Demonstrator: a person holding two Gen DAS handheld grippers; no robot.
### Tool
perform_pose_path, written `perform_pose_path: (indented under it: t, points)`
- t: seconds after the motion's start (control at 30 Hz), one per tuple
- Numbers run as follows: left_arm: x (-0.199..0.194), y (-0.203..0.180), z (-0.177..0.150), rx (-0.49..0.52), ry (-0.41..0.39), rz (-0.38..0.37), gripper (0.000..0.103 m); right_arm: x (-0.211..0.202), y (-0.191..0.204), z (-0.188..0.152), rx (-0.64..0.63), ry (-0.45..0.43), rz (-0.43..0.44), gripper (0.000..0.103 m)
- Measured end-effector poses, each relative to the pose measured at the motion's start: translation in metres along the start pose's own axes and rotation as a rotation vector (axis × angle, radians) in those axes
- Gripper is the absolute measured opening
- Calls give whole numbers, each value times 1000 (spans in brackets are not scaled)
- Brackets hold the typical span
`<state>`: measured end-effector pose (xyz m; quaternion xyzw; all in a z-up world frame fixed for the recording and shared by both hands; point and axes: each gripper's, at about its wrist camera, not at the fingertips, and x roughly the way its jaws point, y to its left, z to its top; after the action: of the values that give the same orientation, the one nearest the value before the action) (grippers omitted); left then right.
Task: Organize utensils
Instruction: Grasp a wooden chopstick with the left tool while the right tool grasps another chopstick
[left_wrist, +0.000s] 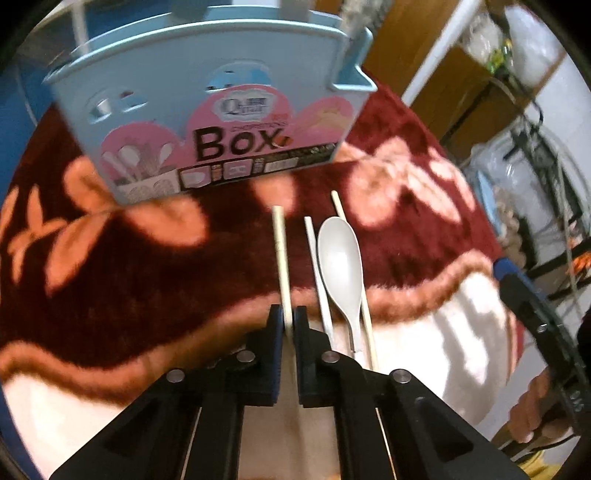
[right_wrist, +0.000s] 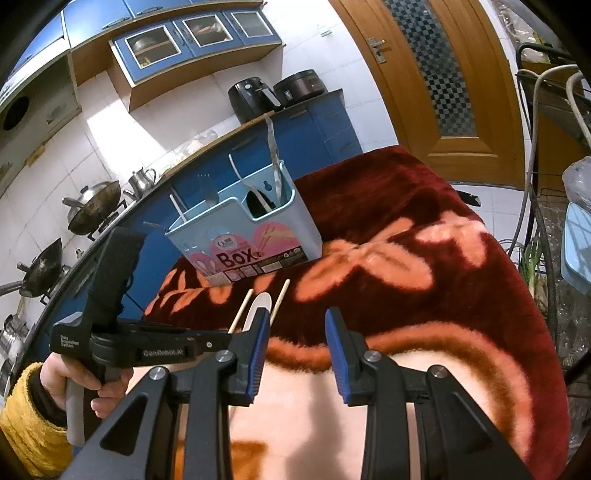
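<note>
Chopstick lies on the blanket, long axis running straight away from the left gripper toward the box, far tip short of the box's base. Its near end sits between the left jaws, which are closed narrow on it. Just to its right lie a second pale stick, a white spoon with bowl toward the box and handle toward the camera, and a third stick partly under the spoon; all run nearly parallel, close beside one another. The left gripper points steeply down at the blanket. In the right wrist view a hand in a yellow sleeve grips the handle of that left tool at lower left. The right gripper hangs over the blanket's pale border, pitched moderately down, jaws partly apart with nothing between the blue pads. The box, light blue with a pink label, stands upright on the far part of the blanket, well apart from the right gripper. Its divided top holds several upright utensils: a white-handled one in the left compartment, a dark one and a tall silvery one in the right.
</note>
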<state>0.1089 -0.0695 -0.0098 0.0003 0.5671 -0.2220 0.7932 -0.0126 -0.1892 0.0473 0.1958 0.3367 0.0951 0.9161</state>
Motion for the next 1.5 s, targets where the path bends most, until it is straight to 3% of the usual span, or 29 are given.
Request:
perform_pose_path:
  t: [0.2, 0.53, 0.87, 1.17, 1.4, 1.5]
  points:
    - [-22, 22, -18, -71, -112, -68, 4, 14, 7, -1, -23, 74, -2, 34]
    - [-60, 53, -40, -118, -299, -50, 4, 55, 21, -1, -34, 283, 32, 34]
    - [-81, 69, -48, -135, -389, -7, 4, 88, 42, 1, -137, 448, -11, 34]
    - [-86, 73, -50, -140, -423, -22, 4, 113, 49, 11, -176, 502, -28, 20]
    - [-90, 67, -50, -127, -462, -49, 4, 127, 51, 23, -182, 568, -3, 19]
    - [-96, 63, -50, -114, -490, -49, 4, 132, 49, 26, -183, 579, 2, 14]
